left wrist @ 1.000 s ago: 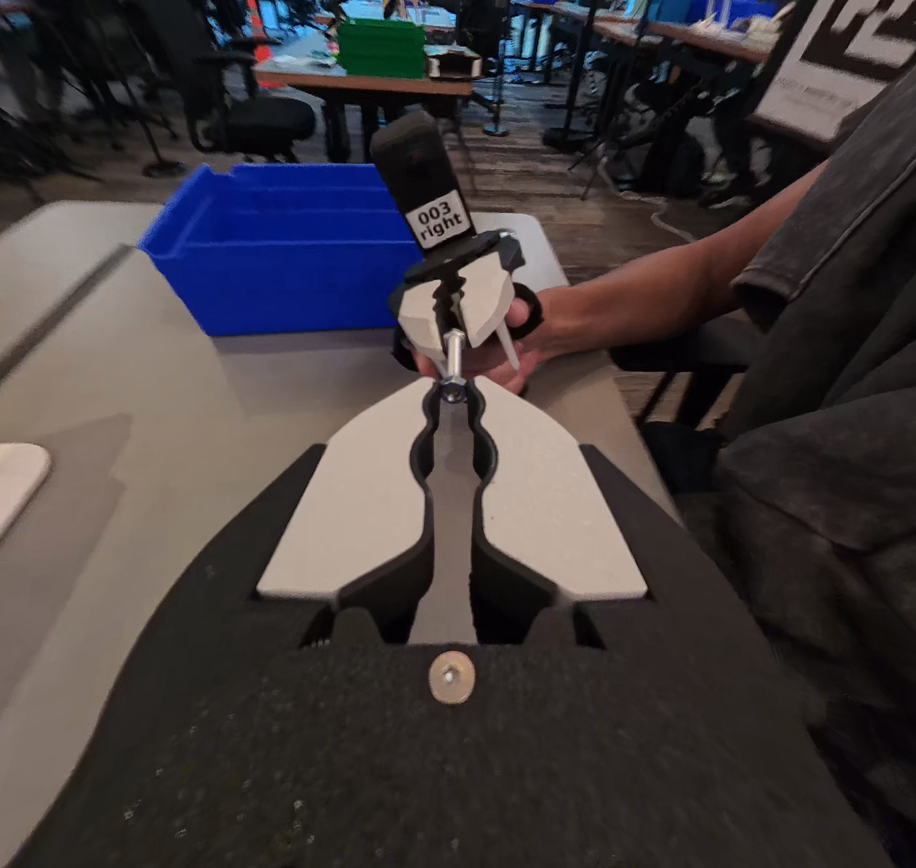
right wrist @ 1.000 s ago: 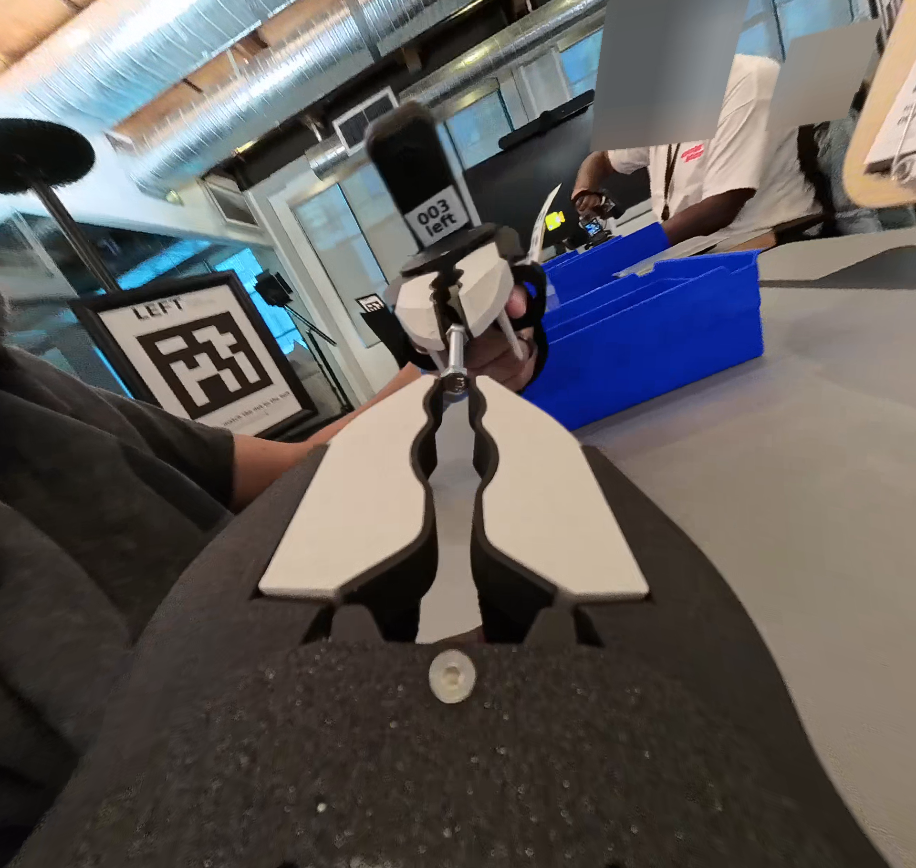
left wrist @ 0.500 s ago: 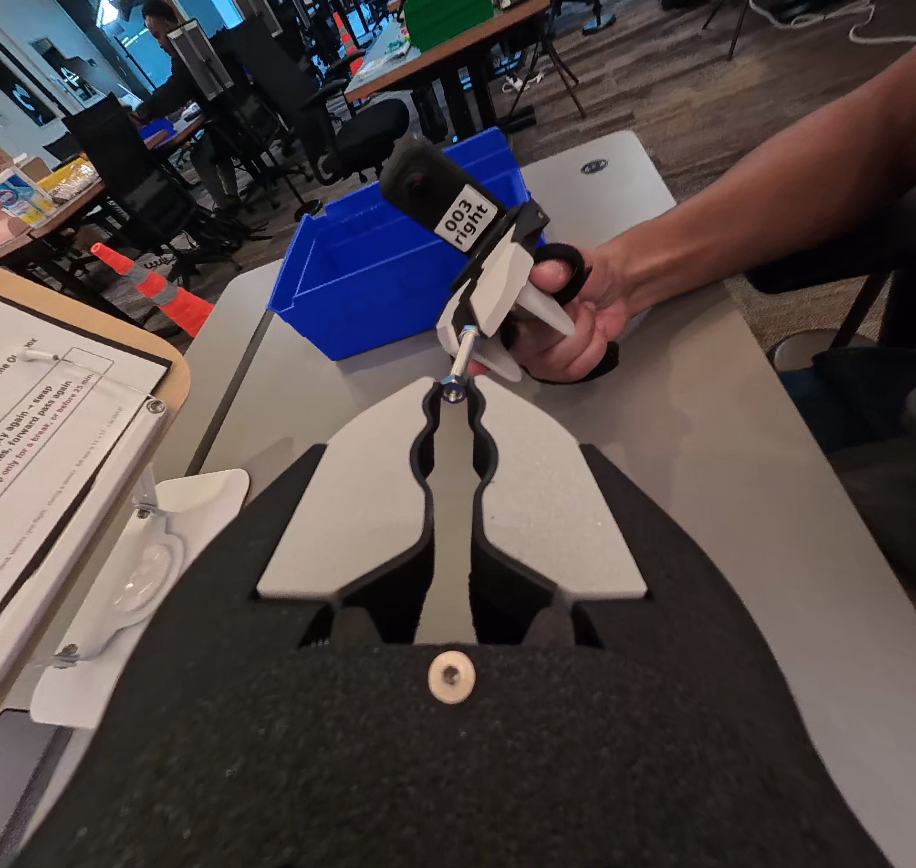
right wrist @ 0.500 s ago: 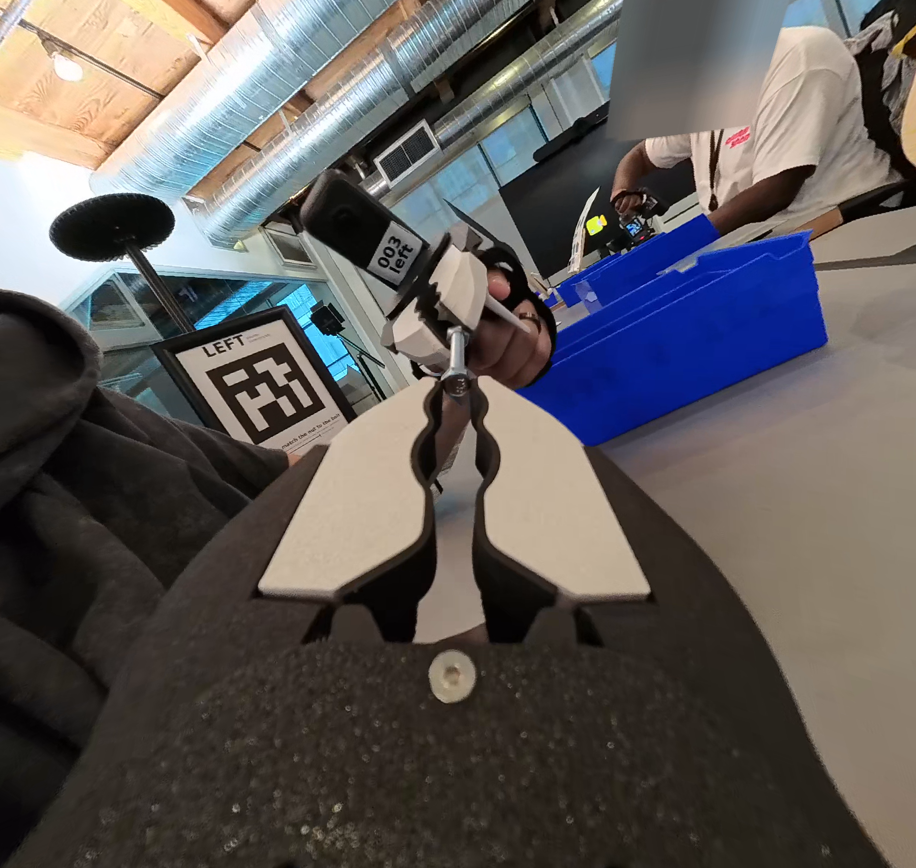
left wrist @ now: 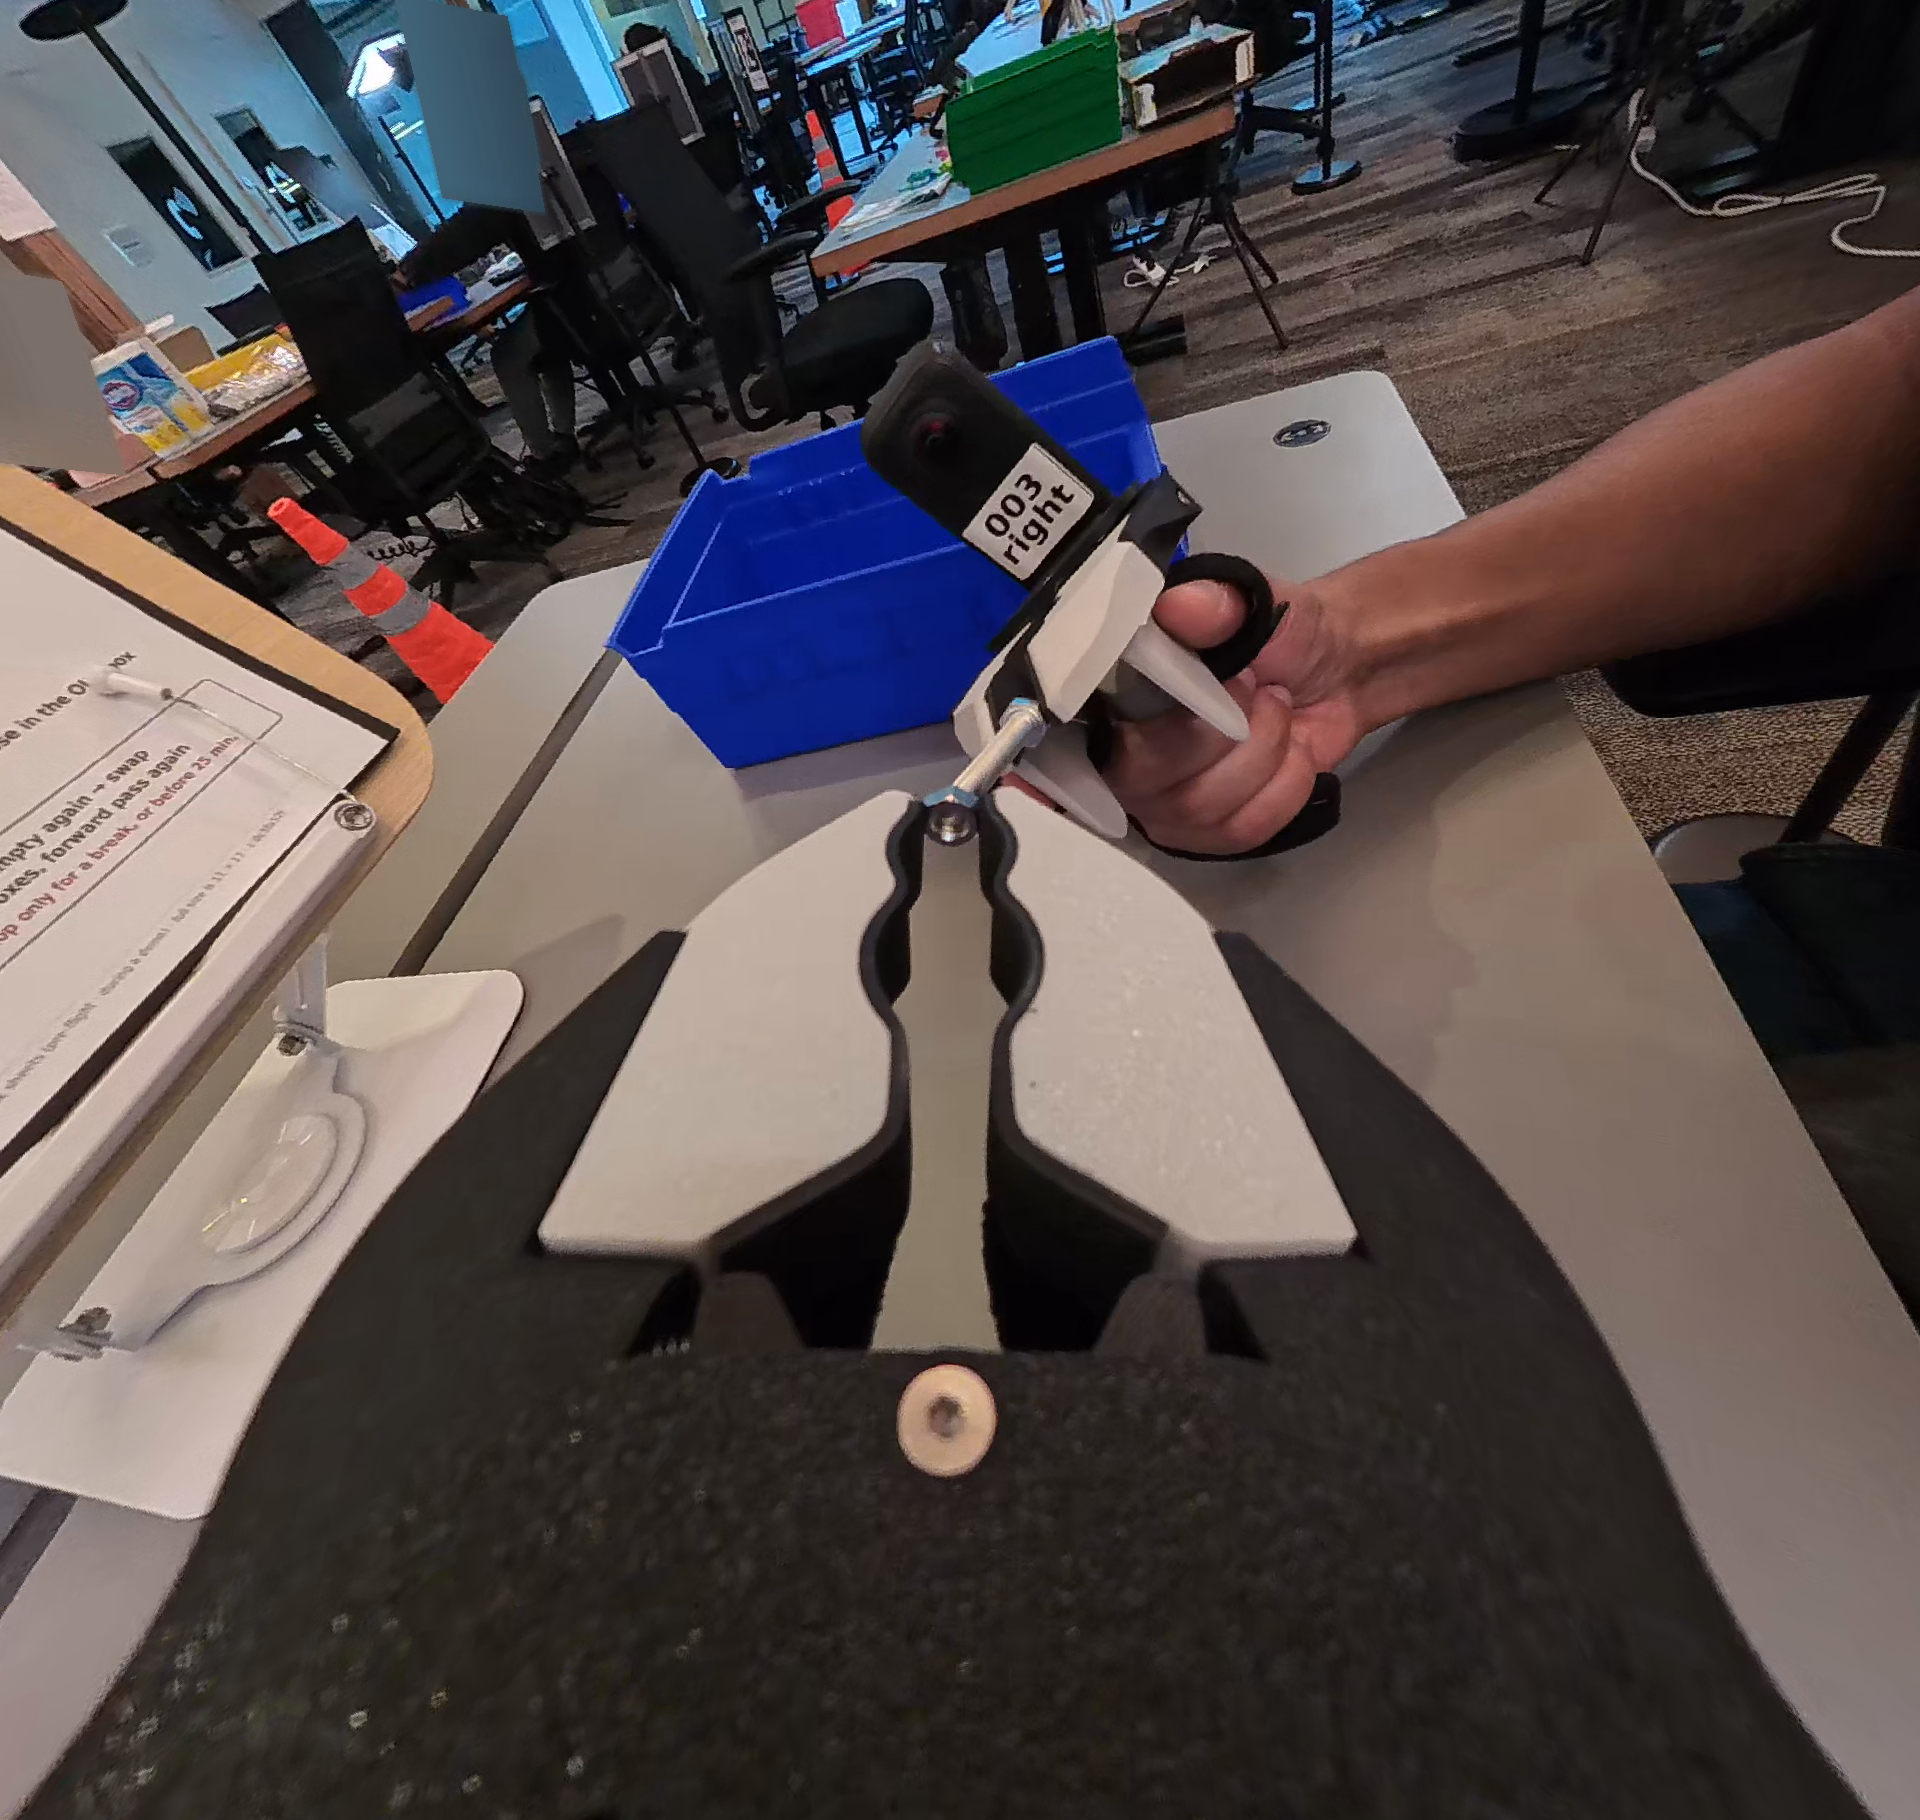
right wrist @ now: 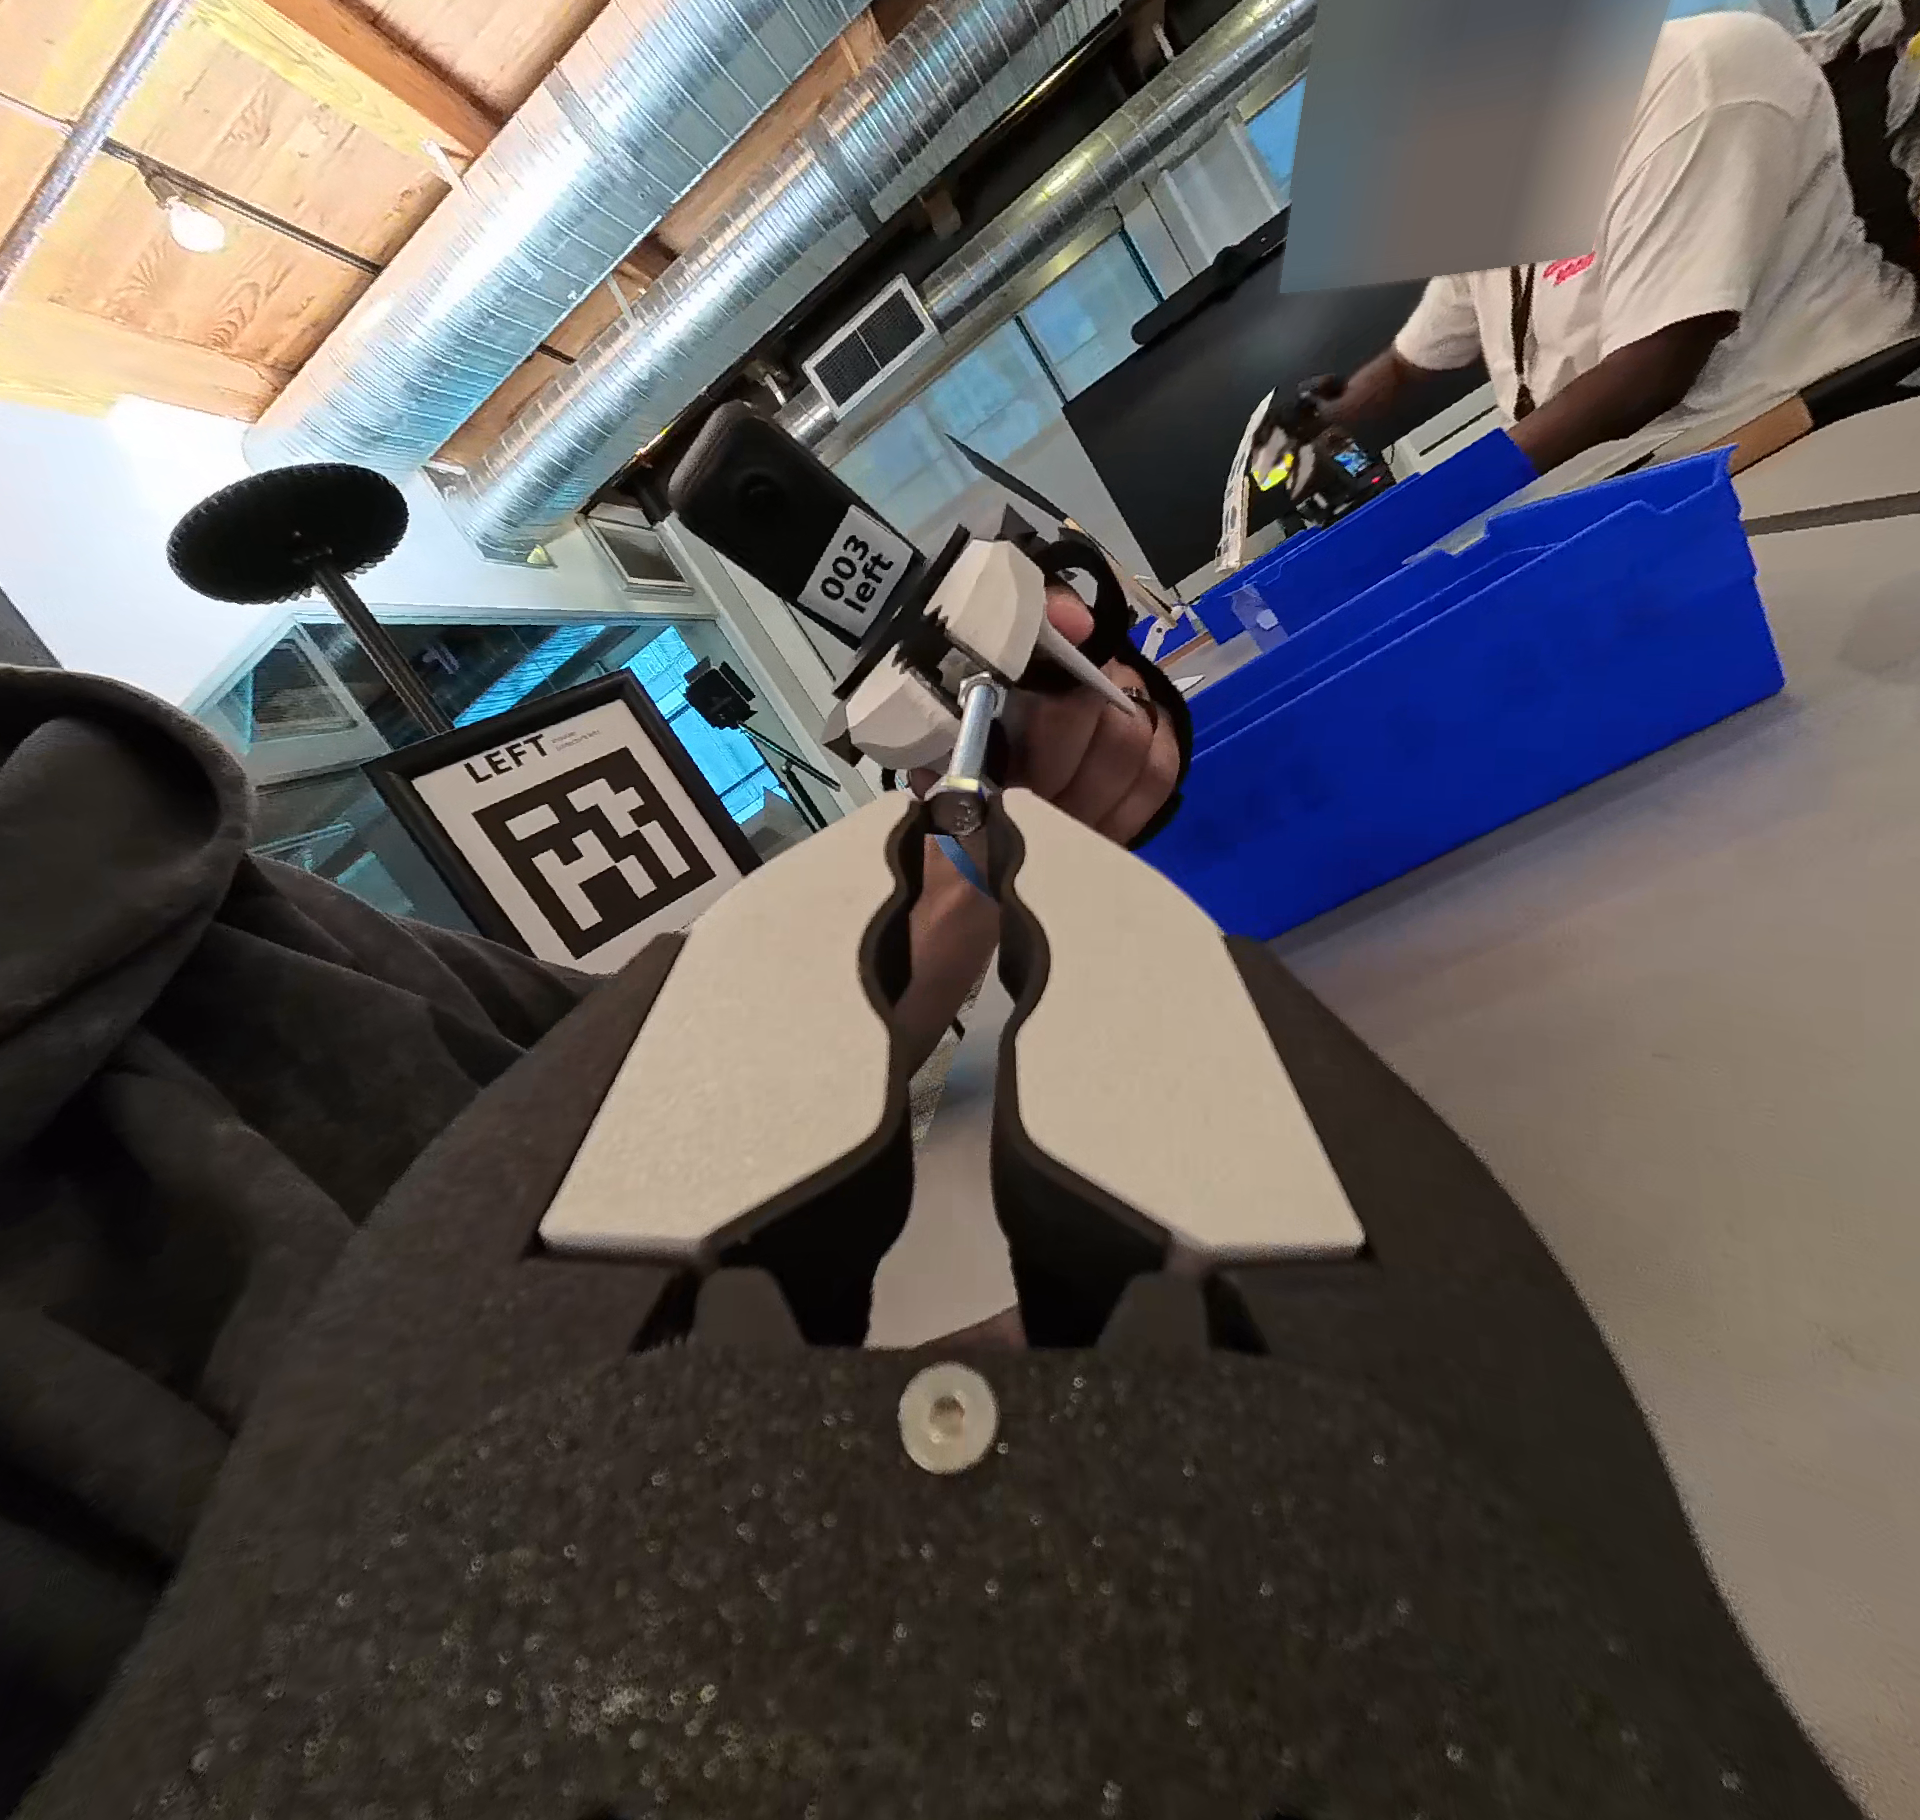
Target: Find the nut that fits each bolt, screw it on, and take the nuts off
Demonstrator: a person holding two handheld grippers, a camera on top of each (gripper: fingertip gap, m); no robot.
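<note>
A silver bolt (left wrist: 992,762) spans between my two grippers above the grey table (left wrist: 1455,939). My left gripper (left wrist: 951,825) is shut on a hex nut (left wrist: 951,823) at the bolt's near end. Farther off, my right gripper (left wrist: 1023,731) grips the other end and leans to the right in a person's hand (left wrist: 1226,762). In the right wrist view my right gripper (right wrist: 961,820) is shut on the bolt's hex head (right wrist: 961,806). The shaft (right wrist: 975,742) runs up into my left gripper (right wrist: 961,695), which tilts left.
A blue bin (left wrist: 831,607) stands on the table behind the grippers; it also shows in the right wrist view (right wrist: 1455,731). A board with a paper sheet (left wrist: 156,835) stands at the left on a white base (left wrist: 312,1147). A person in a white shirt (right wrist: 1714,243) sits beyond the bin. My left and right fingertips are right by each other.
Both grippers have turned relative to each other around the bolt, and each now looks tilted in the other's view. The left view has swung left. Both stay shut.
</note>
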